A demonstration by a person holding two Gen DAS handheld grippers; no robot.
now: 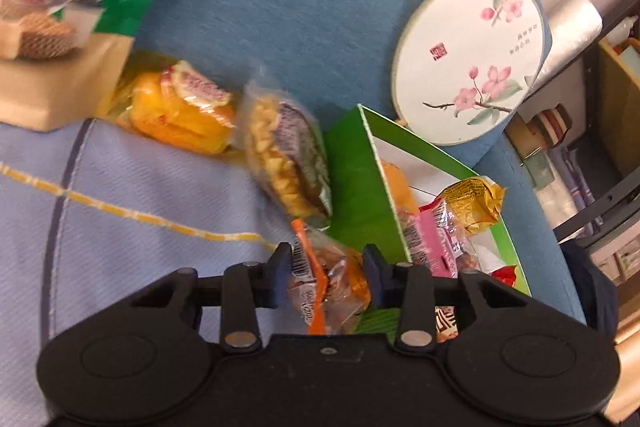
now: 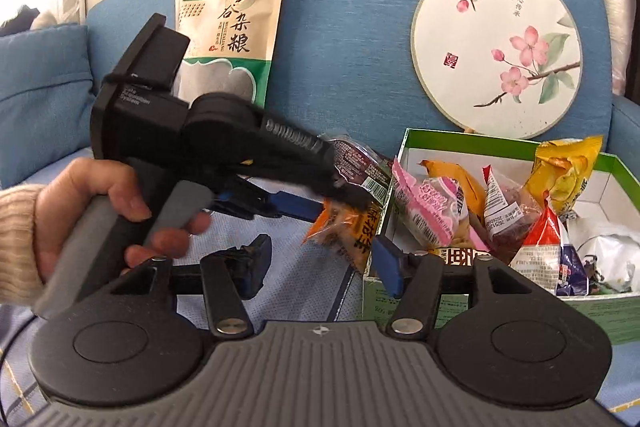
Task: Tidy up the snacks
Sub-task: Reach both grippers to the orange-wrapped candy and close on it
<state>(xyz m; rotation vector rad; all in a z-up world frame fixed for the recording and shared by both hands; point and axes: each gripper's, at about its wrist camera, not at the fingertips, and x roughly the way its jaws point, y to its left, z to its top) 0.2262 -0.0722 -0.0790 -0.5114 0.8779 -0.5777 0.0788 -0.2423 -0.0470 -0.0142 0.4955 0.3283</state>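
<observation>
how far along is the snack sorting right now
Done: several wrapped snacks already sit in the green box. In hand: the left gripper is closed on an orange-wrapped snack just beside the box; the right gripper is open and empty. Left: a yellow snack and a purple-labelled snack lie on the sofa seat.

Your left wrist view looks steeply down along its own fingers, close over the light blue cloth point(image 1: 132, 195), toward the sofa back point(image 1: 320, 7). Your right wrist view sits farther back and more level, facing the same sofa back. Both views share the green box point(image 1: 360, 187) and the round fan point(image 1: 472, 59); the right also frames your left hand point(image 2: 100, 203).
</observation>
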